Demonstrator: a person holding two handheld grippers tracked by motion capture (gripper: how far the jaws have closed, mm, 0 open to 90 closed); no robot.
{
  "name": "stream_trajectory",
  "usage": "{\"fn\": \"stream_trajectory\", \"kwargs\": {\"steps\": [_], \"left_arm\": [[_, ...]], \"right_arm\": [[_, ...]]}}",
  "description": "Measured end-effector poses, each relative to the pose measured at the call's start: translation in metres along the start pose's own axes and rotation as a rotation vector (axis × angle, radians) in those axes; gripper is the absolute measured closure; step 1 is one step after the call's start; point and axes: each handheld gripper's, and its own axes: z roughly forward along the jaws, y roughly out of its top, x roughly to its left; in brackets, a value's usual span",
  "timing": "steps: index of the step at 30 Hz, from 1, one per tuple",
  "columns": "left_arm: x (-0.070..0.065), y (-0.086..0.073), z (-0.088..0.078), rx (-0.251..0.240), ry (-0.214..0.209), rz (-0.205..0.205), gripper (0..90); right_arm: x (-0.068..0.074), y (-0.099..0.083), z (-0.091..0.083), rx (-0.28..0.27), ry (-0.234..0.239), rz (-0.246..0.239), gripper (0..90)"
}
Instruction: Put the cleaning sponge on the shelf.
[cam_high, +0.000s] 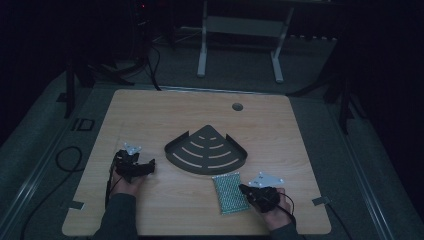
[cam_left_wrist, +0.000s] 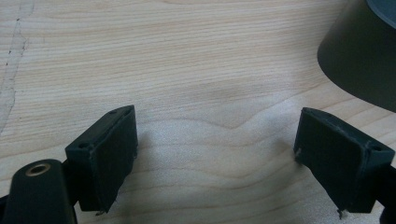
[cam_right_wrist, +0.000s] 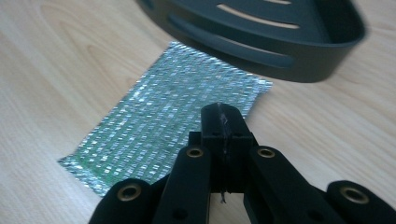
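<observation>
Dim room, pale wood table (cam_high: 165, 200): right gripper (cam_right_wrist: 223, 122), jaws pressed together on nothing, hovers over shiny scouring pad (cam_right_wrist: 173, 119) lying flat beside dark corner shelf (cam_right_wrist: 289, 42); left gripper (cam_left_wrist: 215, 154) gapes wide; likely pre-grasp, so right must open first.

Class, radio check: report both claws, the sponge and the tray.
Left claw open over bare table. Right claw shut, empty, above sponge. Sponge flat beside corner tray. Nothing in the way.
</observation>
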Motion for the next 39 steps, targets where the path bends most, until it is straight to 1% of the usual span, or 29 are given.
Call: {"fn": "stream_trajectory", "kwargs": {"steps": [1,3,4,5,9,11,13,15,18,20,23,26,28,31,37,39], "left_arm": [[0.000,0.000,0.000,0.000,0.000,-0.001,13.9],[0.000,0.000,0.000,0.000,0.000,-0.001,13.9],[0.000,0.000,0.000,0.000,0.000,-0.001,13.9],[0.000,0.000,0.000,0.000,0.000,-0.001,13.9],[0.000,0.000,0.000,0.000,0.000,0.000,13.9],[0.000,0.000,0.000,0.000,0.000,0.000,13.9],[0.000,0.000,0.000,0.000,0.000,-0.001,13.9],[0.000,0.000,0.000,0.000,-0.001,0.000,13.9],[0.000,0.000,0.000,0.001,-0.001,0.001,13.9],[0.000,0.000,0.000,0.001,-0.001,0.001,13.9],[0.000,0.000,0.000,0.001,-0.001,0.001,13.9],[0.000,0.000,0.000,0.001,-0.001,0.001,13.9],[0.000,0.000,0.000,0.001,-0.001,0.001,13.9],[0.000,0.000,0.000,0.001,-0.001,0.002,13.9],[0.000,0.001,0.000,0.001,-0.001,0.002,13.9],[0.000,0.001,0.001,0.002,-0.001,0.002,13.9]], "right_arm": [[0.002,0.000,0.003,0.013,0.012,-0.003,89.5],[0.005,-0.002,0.006,0.031,0.022,-0.005,89.2],[0.005,-0.002,0.006,0.031,0.022,-0.005,89.2],[0.007,-0.004,0.007,0.045,0.033,-0.007,89.3],[0.007,-0.005,0.009,0.061,0.033,-0.007,89.6],[0.006,-0.005,0.008,0.066,0.028,-0.011,89.7],[0.003,-0.007,0.006,0.068,0.033,-0.010,89.6],[-0.001,-0.009,0.003,0.077,0.021,-0.013,89.7],[-0.010,-0.013,-0.002,0.083,-0.002,0.003,89.7],[-0.017,-0.017,-0.007,0.092,-0.028,0.009,89.8],[-0.026,-0.022,-0.012,0.098,-0.053,0.019,89.8],[-0.037,-0.027,-0.018,0.103,-0.083,0.034,89.9],[-0.043,-0.031,-0.022,0.106,-0.101,0.055,89.9],[-0.052,-0.034,-0.025,0.109,-0.125,0.073,89.9],[-0.064,-0.035,-0.027,0.119,-0.147,0.088,89.9],[-0.066,-0.033,-0.027,0.132,-0.135,0.088,89.8]]}}
